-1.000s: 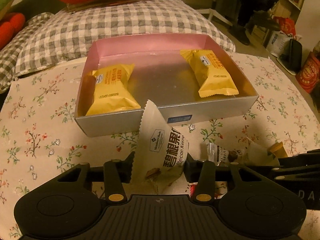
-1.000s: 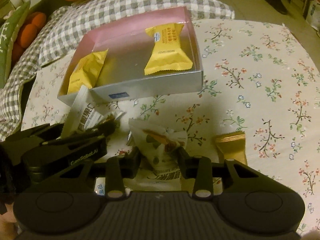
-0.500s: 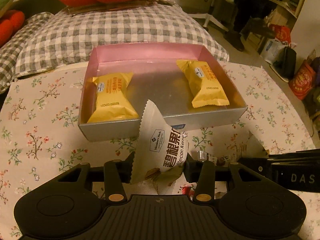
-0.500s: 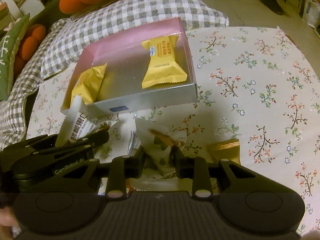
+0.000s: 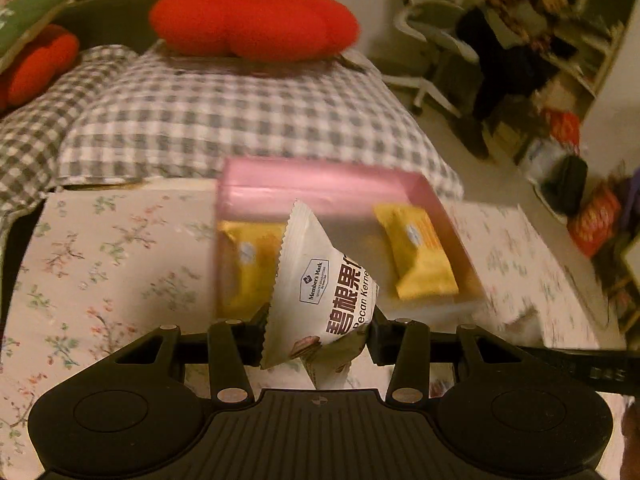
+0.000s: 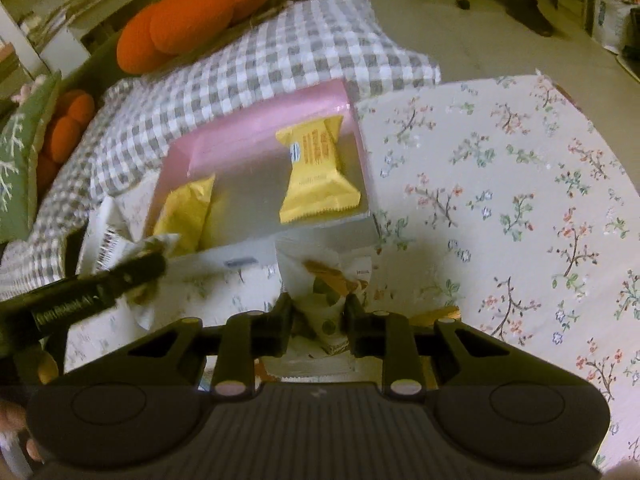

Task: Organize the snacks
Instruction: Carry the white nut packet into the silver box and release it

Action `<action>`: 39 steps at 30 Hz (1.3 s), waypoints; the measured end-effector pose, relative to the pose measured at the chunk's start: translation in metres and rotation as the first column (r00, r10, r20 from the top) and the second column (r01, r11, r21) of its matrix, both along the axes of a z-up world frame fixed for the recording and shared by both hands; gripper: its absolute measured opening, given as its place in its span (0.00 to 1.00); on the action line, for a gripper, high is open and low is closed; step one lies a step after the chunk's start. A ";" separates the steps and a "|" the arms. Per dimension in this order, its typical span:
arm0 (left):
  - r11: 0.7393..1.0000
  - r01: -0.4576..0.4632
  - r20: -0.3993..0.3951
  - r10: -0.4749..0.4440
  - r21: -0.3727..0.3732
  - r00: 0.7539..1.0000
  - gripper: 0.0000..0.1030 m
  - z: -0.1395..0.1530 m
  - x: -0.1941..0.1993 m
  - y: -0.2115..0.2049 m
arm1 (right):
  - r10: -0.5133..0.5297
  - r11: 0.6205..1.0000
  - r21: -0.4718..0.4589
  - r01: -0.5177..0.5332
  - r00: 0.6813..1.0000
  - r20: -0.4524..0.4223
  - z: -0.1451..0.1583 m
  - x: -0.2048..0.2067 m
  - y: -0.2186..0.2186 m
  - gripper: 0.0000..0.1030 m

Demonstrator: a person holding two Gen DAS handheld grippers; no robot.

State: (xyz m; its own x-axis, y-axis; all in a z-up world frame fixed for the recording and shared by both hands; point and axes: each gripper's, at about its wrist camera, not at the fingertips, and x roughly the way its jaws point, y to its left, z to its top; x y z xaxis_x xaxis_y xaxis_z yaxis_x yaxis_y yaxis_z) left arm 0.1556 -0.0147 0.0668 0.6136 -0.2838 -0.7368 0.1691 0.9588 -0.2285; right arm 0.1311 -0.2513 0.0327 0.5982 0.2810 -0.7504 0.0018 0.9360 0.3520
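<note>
My left gripper [image 5: 318,320] is shut on a white pecan kernel packet [image 5: 320,280], held up in front of the open box [image 5: 320,184] with pink inner walls. Two yellow snack packets [image 5: 420,256] [image 5: 248,264] lie in the box, one at each side. My right gripper [image 6: 318,308] is shut on a white snack packet with green and orange print [image 6: 324,280], just before the box's front wall [image 6: 320,236]. In the right wrist view the left gripper's finger [image 6: 120,280] and its pecan packet [image 6: 108,240] show at the left. A gold packet [image 6: 436,314] lies by the right finger.
The box stands on a floral tablecloth [image 6: 520,200]. Behind it lie a grey checkered cushion [image 5: 240,120] and a red plush pillow [image 5: 252,20]. More wrappers lie on the cloth under both grippers. An office chair [image 5: 432,40] and bags [image 5: 568,180] are on the floor at the right.
The left gripper has risen with the pecan packet, which now overlaps the box in its view. The right jaws have closed in on the white packet and lifted slightly.
</note>
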 end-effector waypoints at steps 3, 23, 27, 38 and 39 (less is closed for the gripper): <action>0.999 -0.022 -0.003 0.022 -0.026 1.000 0.42 -0.001 0.009 0.008 | -0.015 1.000 0.026 0.014 0.999 0.044 0.006 0.002 -0.003 0.24; 0.999 0.017 0.045 -0.016 -0.032 0.999 0.42 -0.022 0.043 -0.012 | 0.007 0.995 0.102 -0.025 0.985 0.175 0.006 0.053 0.027 0.24; 0.999 0.033 0.038 -0.033 -0.004 0.999 0.43 -0.029 0.048 -0.015 | 0.022 0.996 0.084 -0.037 0.984 0.180 0.001 0.060 0.034 0.24; 0.999 0.033 0.063 -0.033 0.006 0.997 0.66 -0.022 0.048 -0.011 | 0.025 0.998 0.055 -0.035 0.984 0.175 0.002 0.063 0.038 0.26; 1.000 0.029 0.062 -0.028 -0.002 0.998 0.66 -0.021 0.047 -0.009 | 0.021 0.997 0.067 -0.033 0.984 0.177 0.004 0.061 0.035 0.27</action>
State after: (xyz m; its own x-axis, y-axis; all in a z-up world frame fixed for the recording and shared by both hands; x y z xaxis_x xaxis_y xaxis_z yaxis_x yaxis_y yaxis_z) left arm 0.2029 -0.0235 0.0459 0.6498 -0.3043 -0.6965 0.2103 0.9526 -0.2199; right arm 0.1922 -0.2159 0.0362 0.7104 0.3467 -0.6125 -0.0908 0.9081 0.4087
